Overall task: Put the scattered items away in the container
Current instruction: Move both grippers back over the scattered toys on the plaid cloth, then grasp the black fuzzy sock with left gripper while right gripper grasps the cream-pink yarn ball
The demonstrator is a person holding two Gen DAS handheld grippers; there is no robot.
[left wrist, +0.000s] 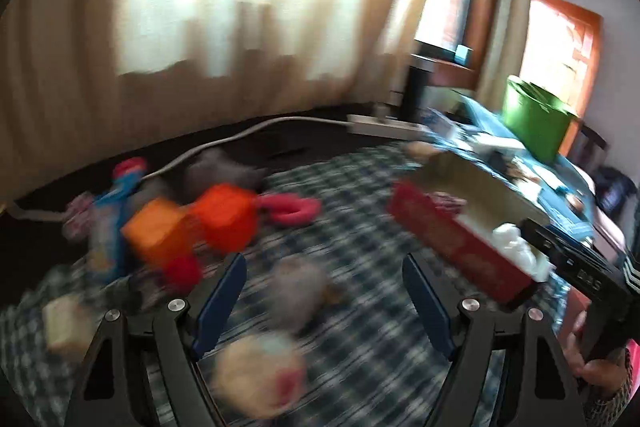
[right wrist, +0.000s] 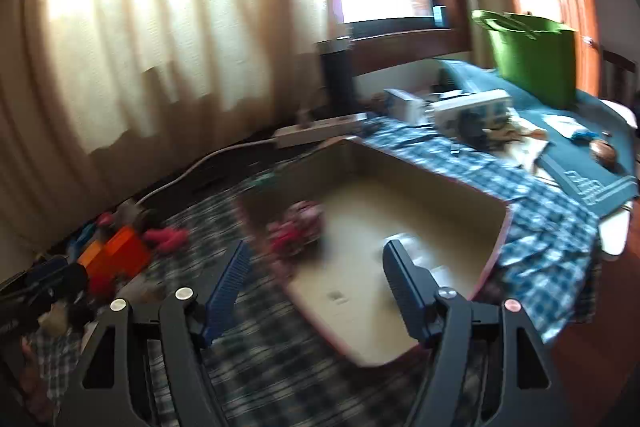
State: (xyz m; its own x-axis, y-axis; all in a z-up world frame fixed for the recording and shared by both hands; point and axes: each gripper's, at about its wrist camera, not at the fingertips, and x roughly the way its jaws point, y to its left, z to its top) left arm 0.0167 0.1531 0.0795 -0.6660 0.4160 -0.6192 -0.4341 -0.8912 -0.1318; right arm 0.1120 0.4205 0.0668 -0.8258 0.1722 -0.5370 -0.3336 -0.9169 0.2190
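Note:
Motion blur smears both views. My left gripper (left wrist: 324, 267) is open and holds nothing, hovering over the checked cloth (left wrist: 360, 195). Ahead of it lie a grey soft toy (left wrist: 296, 291) and a cream and pink soft toy (left wrist: 256, 375). Further left are two orange cubes (left wrist: 158, 235), a pink ring (left wrist: 292, 211) and a blue and red toy (left wrist: 120, 211). The red-sided box (left wrist: 460, 239) stands to the right with something white (left wrist: 516, 251) inside. My right gripper (right wrist: 318, 255) is open and empty above the box's beige floor (right wrist: 400, 211). A pink bundle (right wrist: 296, 227) lies in the box.
A green bucket (right wrist: 532, 55) stands on a teal cloth (right wrist: 580, 147) strewn with clutter at the back right. A white power strip (right wrist: 320, 131) and its cable (right wrist: 192, 167) run along the curtain. A wooden block (left wrist: 64, 323) sits at the near left. A hand (left wrist: 600, 367) holds the right tool.

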